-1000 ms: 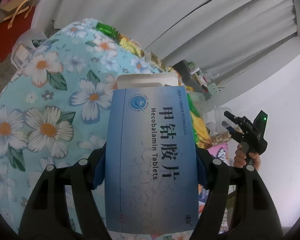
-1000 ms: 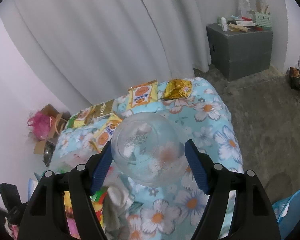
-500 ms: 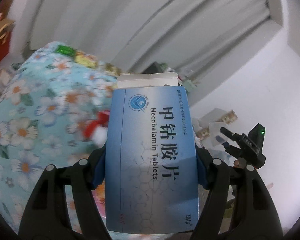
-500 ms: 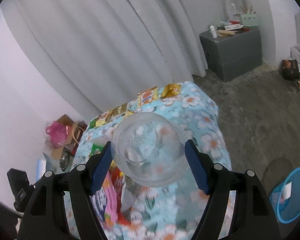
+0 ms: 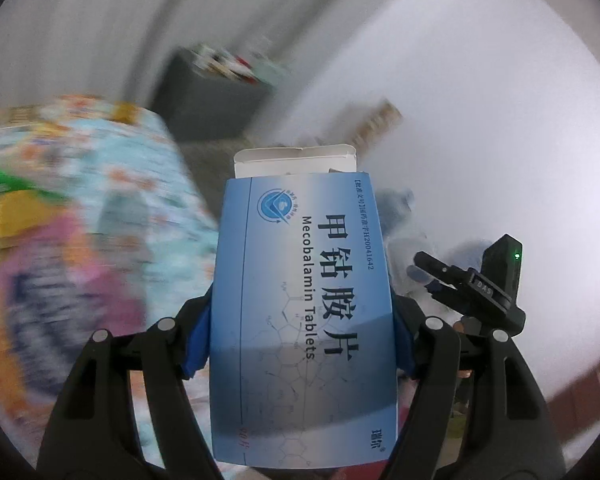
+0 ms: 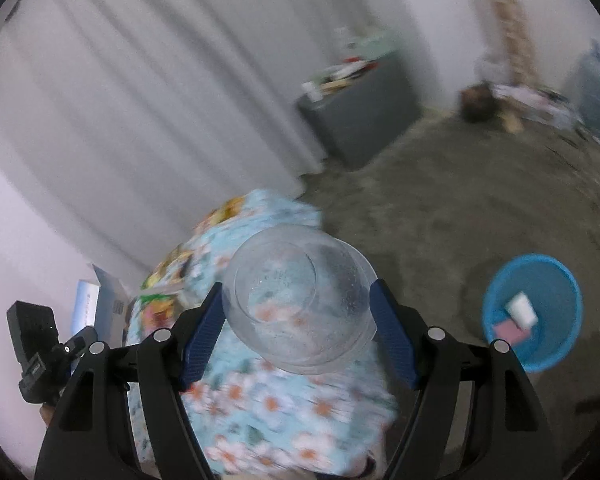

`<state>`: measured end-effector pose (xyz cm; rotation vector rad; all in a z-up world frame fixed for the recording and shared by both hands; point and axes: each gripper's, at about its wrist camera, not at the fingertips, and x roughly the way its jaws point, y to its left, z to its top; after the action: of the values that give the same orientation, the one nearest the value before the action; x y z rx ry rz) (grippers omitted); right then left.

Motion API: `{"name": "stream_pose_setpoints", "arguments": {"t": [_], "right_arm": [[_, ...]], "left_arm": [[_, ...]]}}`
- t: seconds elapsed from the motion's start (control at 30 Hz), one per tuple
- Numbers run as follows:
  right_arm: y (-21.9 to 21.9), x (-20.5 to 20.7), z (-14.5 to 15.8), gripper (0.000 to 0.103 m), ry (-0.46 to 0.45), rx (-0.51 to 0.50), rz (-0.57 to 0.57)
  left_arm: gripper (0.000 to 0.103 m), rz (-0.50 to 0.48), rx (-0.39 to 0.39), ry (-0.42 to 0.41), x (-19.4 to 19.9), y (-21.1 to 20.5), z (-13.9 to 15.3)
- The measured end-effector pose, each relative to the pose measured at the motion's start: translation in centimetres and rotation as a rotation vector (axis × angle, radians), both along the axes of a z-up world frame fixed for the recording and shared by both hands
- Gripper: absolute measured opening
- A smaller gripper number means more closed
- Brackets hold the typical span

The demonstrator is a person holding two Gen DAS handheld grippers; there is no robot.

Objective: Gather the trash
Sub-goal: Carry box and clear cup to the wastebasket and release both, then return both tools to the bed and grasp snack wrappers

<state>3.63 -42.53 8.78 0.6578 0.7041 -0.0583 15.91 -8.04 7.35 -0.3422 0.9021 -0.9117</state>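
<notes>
The left gripper [image 5: 302,334] has its jaws closed on a flat blue cardboard medicine box [image 5: 304,316] printed "Mecobalamin Tablets"; the box stands upright between the blue ribbed pads, its white end flap open above the jaws. To the left of the jaws lies a table covered in a light-blue floral cloth [image 5: 112,216], blurred, with colourful wrappers smeared at its edge. Right of the jaws the other black handheld unit shows, with a green light.

The right gripper [image 6: 298,330] has its jaws clamped on a clear, round, thin plastic bowl-shaped container [image 6: 296,304], its dimpled wall pressed between the blue pads. Below and behind the jaws spreads the floral cloth. To the right of the jaws, on the rough grey floor, stands a round blue plastic basket [image 6: 536,280] holding a white piece and a pink piece. Ahead, a grey cabinet [image 6: 364,116] stands by the pleated white curtain [image 6: 140,92].
</notes>
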Motion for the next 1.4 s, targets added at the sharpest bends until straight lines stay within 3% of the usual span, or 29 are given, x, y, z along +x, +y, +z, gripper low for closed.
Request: {"name": "stream_pose_setpoints", "arguments": {"t": [0.27,0.4,0.5,0.63,0.7,0.8,0.93,1.07,1.4], "right_arm": [[-9.4,-6.7,-7.2,0.071,0.083,0.136,-0.259],[-14.1,-8.6,-12.4,0.071,0.113,0.253,-0.393],[-16.8,-8.8,-16.0,0.071,0.127,0.325,-0.477],[-20.8,-8.7,-21.5,0.073,0.114,0.492,-0.576],[-22.5,-8.4,-24.8,0.081,0.132,0.555,-0.637],[-24.0,-8.1,-29.1,0.082,0.203,0.617,-0.686],[-23.6,-8.7,-31.5,0.082,0.221,0.661,-0.71],[-23.3,-9.8,-31.1,0.082,0.213,0.621,-0.674],[-20.8,-8.4,-23.8,0.082,0.148,0.43,-0.496]], "left_arm": [[0.067,-0.267,0.107,0.067,0.2,-17.1,-3.0],[0.067,-0.366,0.184,0.129,-0.4,-25.7,-6.7],[0.067,-0.394,0.218,0.167,-0.4,-30.5,-9.8],[0.067,-0.39,0.245,0.186,-0.7,-35.6,-13.5],[0.078,-0.377,0.277,0.198,-0.6,-38.2,-15.9],[0.081,-0.35,0.322,0.258,0.2,-40.9,-19.6],[0.081,-0.333,0.317,0.321,0.3,-41.2,-21.2],[0.082,-0.343,0.309,0.29,0.2,-39.5,-20.1],[0.082,-0.3,0.239,0.213,-0.2,-30.2,-12.4]]}}
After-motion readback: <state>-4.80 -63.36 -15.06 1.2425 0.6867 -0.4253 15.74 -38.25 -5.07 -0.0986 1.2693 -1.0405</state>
